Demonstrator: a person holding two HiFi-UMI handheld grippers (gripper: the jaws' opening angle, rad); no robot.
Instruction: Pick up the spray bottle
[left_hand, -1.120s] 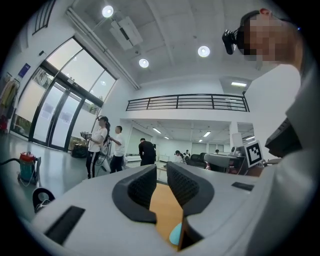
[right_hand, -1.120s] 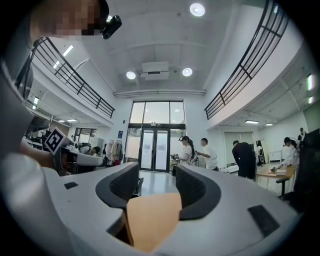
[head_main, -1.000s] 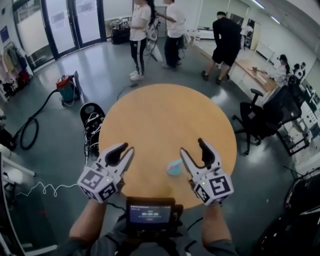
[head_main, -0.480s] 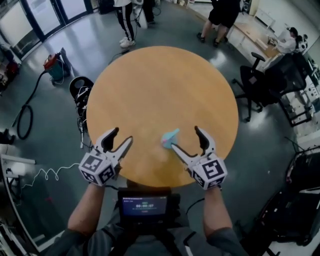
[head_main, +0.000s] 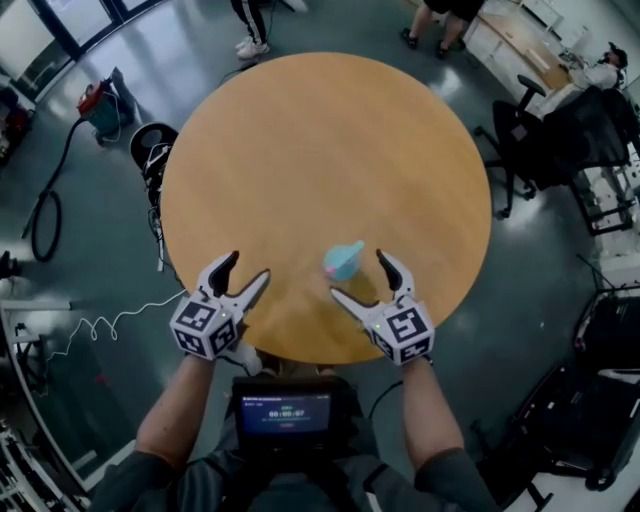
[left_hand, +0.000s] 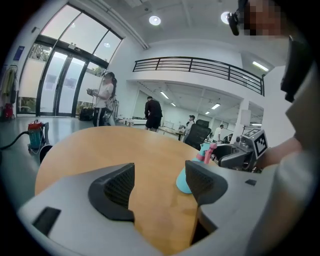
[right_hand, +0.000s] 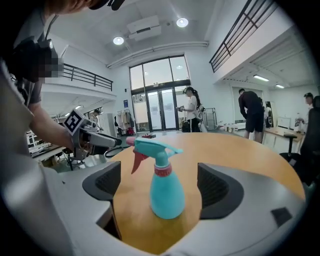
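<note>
A turquoise spray bottle (head_main: 343, 260) with a pink trigger stands upright near the front edge of the round wooden table (head_main: 320, 130). My right gripper (head_main: 358, 275) is just behind it. Its jaws have just been opening and now stand wide. In the right gripper view the bottle (right_hand: 165, 192) sits between the two pads (right_hand: 212, 186), touching neither. My left gripper (head_main: 248, 268) hovers to the bottle's left. Its jaws have also just been opening, and nothing is between them. In the left gripper view the bottle (left_hand: 183, 180) is partly hidden behind the right finger (left_hand: 200, 179).
A black office chair (head_main: 520, 130) stands right of the table. On the floor at left are a vacuum cleaner (head_main: 95, 105), a black bag (head_main: 150, 150) and a white cable (head_main: 110, 325). People stand beyond the table's far side. A screen device (head_main: 285, 410) hangs at my chest.
Both grippers have come down toward the table's near edge and their jaws have spread wider. The head view has tilted downward, so the table fills more of it.
</note>
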